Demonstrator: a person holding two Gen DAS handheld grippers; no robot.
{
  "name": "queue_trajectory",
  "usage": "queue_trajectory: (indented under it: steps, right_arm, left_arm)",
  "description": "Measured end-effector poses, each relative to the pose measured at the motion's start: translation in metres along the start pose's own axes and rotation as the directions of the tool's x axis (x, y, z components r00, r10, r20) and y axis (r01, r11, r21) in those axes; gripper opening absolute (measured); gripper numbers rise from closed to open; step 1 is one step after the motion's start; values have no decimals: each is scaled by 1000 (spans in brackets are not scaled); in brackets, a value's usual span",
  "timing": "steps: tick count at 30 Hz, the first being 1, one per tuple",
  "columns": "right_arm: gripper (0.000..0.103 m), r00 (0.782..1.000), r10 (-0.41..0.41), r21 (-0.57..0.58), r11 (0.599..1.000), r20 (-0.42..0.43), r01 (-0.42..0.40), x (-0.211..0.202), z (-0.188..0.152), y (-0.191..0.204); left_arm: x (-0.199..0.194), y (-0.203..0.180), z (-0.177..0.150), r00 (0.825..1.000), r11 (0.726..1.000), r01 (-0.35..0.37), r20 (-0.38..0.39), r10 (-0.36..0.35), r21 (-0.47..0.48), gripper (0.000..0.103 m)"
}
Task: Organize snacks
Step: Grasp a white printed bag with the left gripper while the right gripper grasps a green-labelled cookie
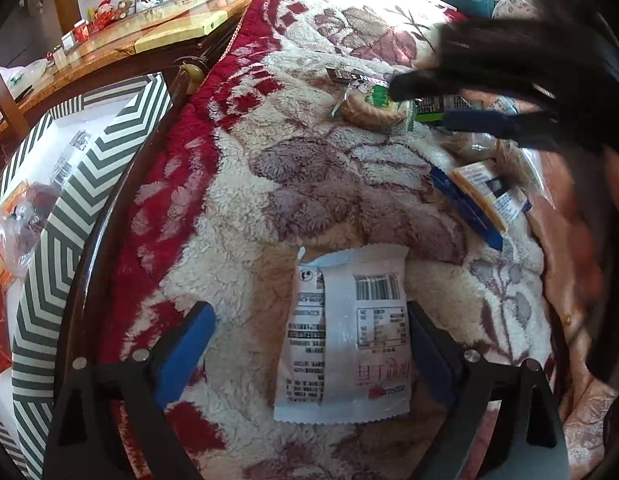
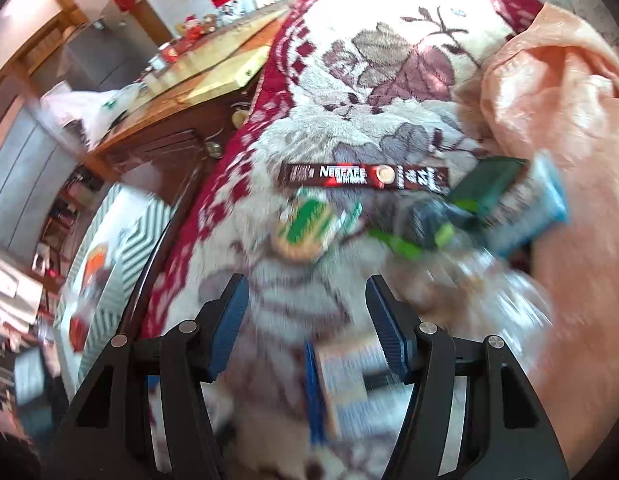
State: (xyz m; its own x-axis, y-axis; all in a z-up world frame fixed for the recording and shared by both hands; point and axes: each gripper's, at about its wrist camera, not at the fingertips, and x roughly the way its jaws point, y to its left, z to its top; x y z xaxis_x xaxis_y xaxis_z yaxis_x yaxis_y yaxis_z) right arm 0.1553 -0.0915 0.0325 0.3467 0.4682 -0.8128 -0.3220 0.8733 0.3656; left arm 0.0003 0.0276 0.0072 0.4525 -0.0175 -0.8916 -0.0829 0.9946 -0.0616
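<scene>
The left gripper (image 1: 309,344) stands wide open over a white plastic snack packet with a barcode (image 1: 345,336), which lies flat on the fleecy red-and-cream floral blanket (image 1: 237,208) between the blue pads; the right pad looks to touch its edge. The right gripper (image 2: 307,324), also open and holding nothing, hovers near a round biscuit in a green-and-clear wrapper (image 2: 303,228), with a brown Nescafé coffee stick (image 2: 363,177) just beyond. A striped green-and-white box (image 1: 69,208) sits far left.
</scene>
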Motion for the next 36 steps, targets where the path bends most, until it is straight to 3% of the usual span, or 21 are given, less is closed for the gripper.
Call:
queue_trajectory:
  steps: [7, 12, 14, 16, 17, 19, 28, 36]
  right_arm:
    - [61, 997, -49, 60, 997, -52, 52, 49, 28, 11]
    - [60, 996, -72, 13, 997, -52, 73, 64, 36, 15]
    - [55, 997, -72, -31, 997, -41, 71, 65, 36, 15]
    - [51, 997, -59, -68, 996, -41, 56, 65, 35, 13]
    - [47, 998, -53, -78, 996, -42, 50, 64, 34, 12]
    - [47, 998, -51, -97, 994, -48, 46, 58, 30, 9]
    - [47, 1000, -10, -152, 988, -26, 6, 13, -13, 3]
    - [47, 1000, 16, -162, 987, -1, -16, -24, -48, 6]
  left_arm:
    - [4, -2, 3, 1000, 1000, -12, 20, 11, 28, 97]
    - [5, -1, 4, 1000, 1000, -8, 23, 7, 25, 98]
    - [5, 1, 5, 1000, 1000, 5, 24, -5, 13, 95]
    - [1, 3, 4, 999, 1000, 16, 31, -16, 7, 83]
    - [-1, 3, 3, 999, 1000, 24, 34, -24, 7, 79]
    - [-6, 3, 1, 999, 1000, 14, 51, -15, 11, 58]
    - [-19, 18, -6, 996, 995, 85, 46, -83, -50, 56]
    - [-41, 15, -6, 994, 999, 27, 103, -24, -27, 56]
